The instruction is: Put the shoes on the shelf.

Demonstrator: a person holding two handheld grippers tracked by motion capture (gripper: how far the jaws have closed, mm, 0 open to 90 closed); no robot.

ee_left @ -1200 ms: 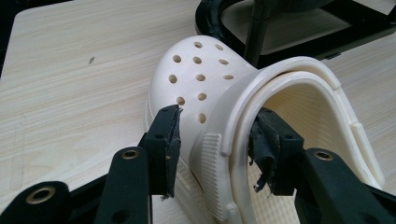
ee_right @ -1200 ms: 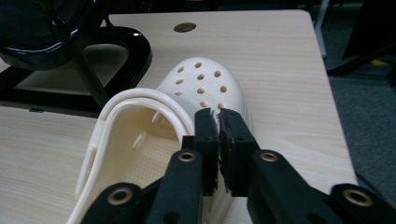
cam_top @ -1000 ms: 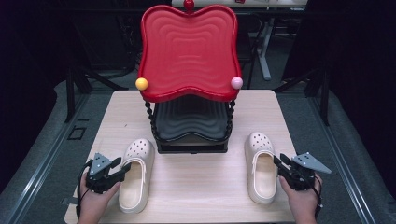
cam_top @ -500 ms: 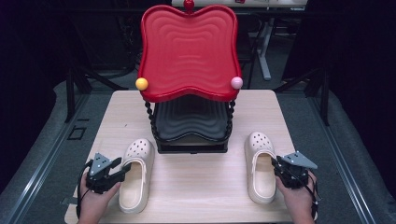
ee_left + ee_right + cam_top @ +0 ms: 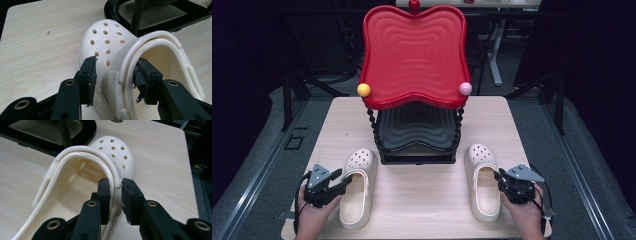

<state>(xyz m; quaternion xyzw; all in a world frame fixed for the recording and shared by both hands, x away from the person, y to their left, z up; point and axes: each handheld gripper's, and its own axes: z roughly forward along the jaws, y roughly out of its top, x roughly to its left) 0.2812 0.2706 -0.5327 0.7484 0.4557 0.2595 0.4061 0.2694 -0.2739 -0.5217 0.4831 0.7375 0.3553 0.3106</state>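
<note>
Two cream clogs lie toes-away on the wooden table [image 5: 422,200]. The left clog [image 5: 357,185] [image 5: 107,45] has my left gripper [image 5: 343,182] [image 5: 116,75] open astride its left side wall and strap, one jaw outside, one inside the shoe. On the right clog [image 5: 482,185] [image 5: 115,152], my right gripper [image 5: 498,176] [image 5: 115,192] is shut on the right side wall, which is pinched between the pads near the strap. Both clogs rest flat on the table.
A two-tier rack stands behind the clogs at mid-table: a red wavy tray [image 5: 412,55] on top, a black shelf [image 5: 417,130] below, with a yellow ball [image 5: 363,90] and a pink ball [image 5: 465,88] at the corners. Bare wood lies between the clogs. Dark floor surrounds the table.
My right gripper has slid left from beside the right clog onto its side wall and closed there. The left gripper and both clogs have stayed put.
</note>
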